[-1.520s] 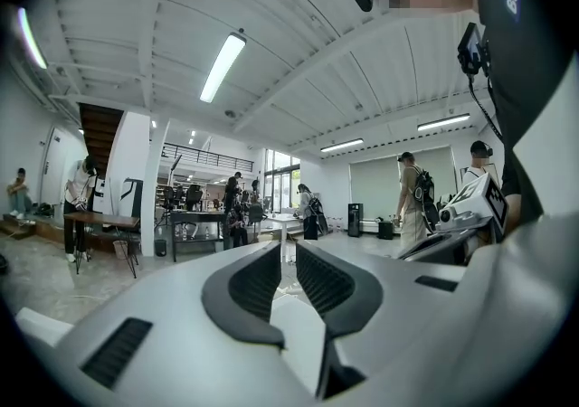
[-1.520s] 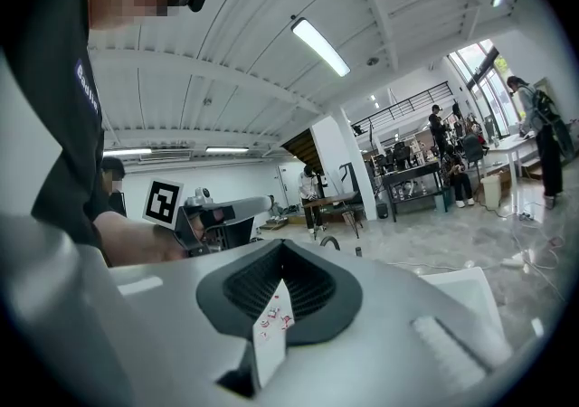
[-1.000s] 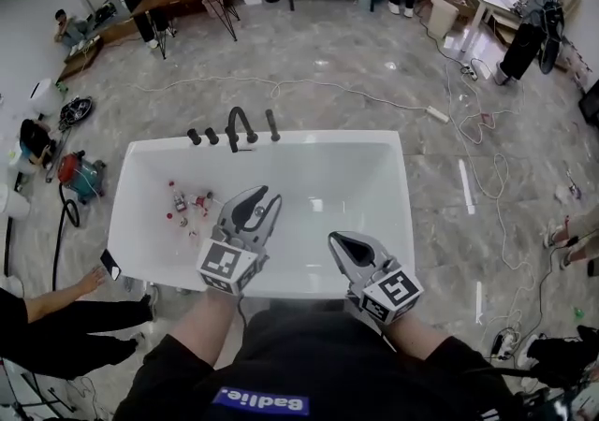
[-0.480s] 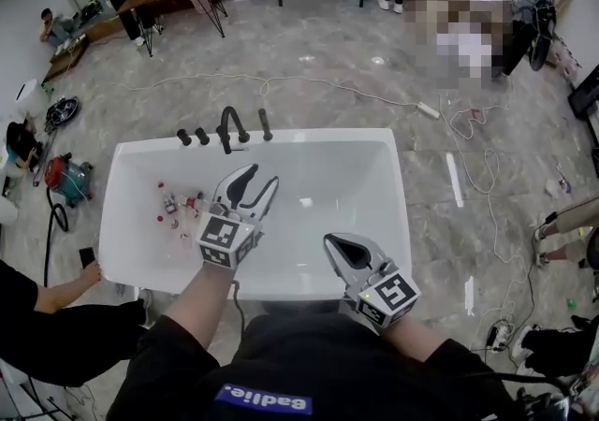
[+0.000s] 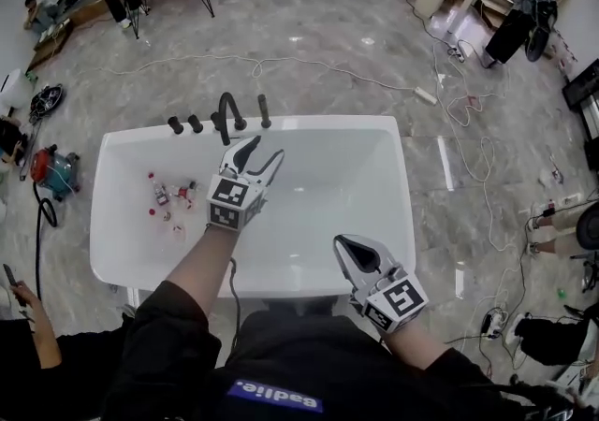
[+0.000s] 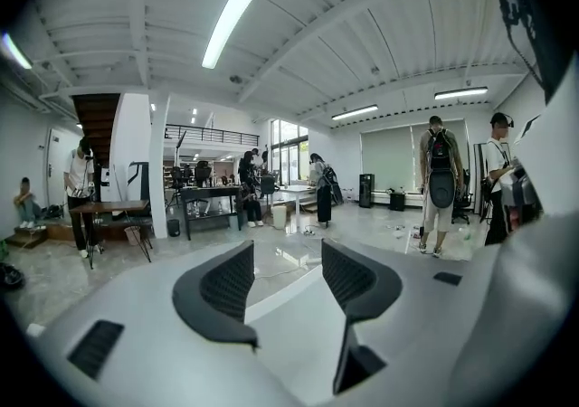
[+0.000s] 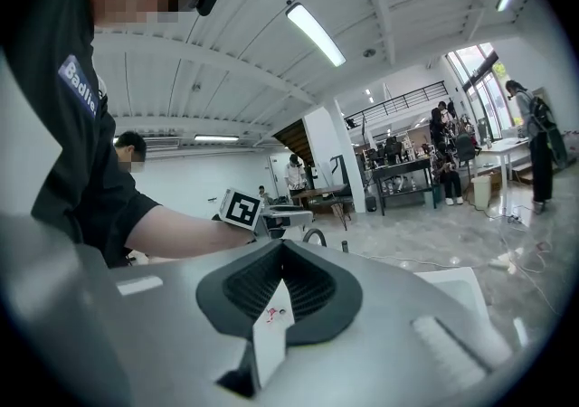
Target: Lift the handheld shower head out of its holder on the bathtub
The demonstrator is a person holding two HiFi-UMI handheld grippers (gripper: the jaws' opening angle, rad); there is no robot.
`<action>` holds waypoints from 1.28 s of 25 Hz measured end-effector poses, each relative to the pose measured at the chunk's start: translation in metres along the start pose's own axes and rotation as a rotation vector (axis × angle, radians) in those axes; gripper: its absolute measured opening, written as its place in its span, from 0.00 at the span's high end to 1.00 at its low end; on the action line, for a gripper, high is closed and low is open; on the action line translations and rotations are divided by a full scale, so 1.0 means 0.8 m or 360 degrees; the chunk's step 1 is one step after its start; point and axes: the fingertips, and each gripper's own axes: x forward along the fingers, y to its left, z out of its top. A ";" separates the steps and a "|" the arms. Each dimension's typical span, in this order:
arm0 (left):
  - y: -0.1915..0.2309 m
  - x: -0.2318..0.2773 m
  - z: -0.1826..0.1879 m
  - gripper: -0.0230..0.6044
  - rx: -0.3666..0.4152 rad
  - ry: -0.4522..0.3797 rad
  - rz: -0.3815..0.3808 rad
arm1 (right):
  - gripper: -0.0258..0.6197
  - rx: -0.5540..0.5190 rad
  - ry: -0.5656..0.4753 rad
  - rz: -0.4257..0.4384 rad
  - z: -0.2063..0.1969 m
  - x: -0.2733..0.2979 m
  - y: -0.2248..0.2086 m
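The left gripper (image 5: 265,150), its jaws just opened wide with nothing between them, reaches over the far half of the white bathtub (image 5: 402,187). The right gripper (image 5: 342,241) hangs pinched together and empty above the near rim. The handheld shower head (image 5: 264,111), a black upright wand, stands in its holder on the tub's far rim. It is just beyond the left gripper's fingertips and clear of them, and well apart from the right gripper. Beside the wand, on its left, rises a curved black spout (image 5: 227,114), and two black knobs (image 5: 184,123) follow farther left along the same rim. Small red-and-white items (image 5: 167,200) lie on the tub's floor toward its left end. A white cable (image 5: 281,64) trails across the grey marble floor (image 5: 337,45) beyond.
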 end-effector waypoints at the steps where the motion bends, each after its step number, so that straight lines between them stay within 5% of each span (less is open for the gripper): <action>1: 0.009 0.009 -0.007 0.61 0.0004 0.0006 -0.0007 | 0.96 -0.0001 -0.0001 -0.0004 -0.003 0.004 0.001; 11: 0.070 0.092 -0.072 0.56 -0.0038 0.0129 -0.0017 | 0.96 0.0092 0.0041 -0.0149 -0.036 0.026 0.012; 32: 0.216 0.264 -0.222 0.56 -0.0292 0.0381 0.0356 | 0.96 0.0191 0.0124 -0.0173 -0.109 0.064 -0.057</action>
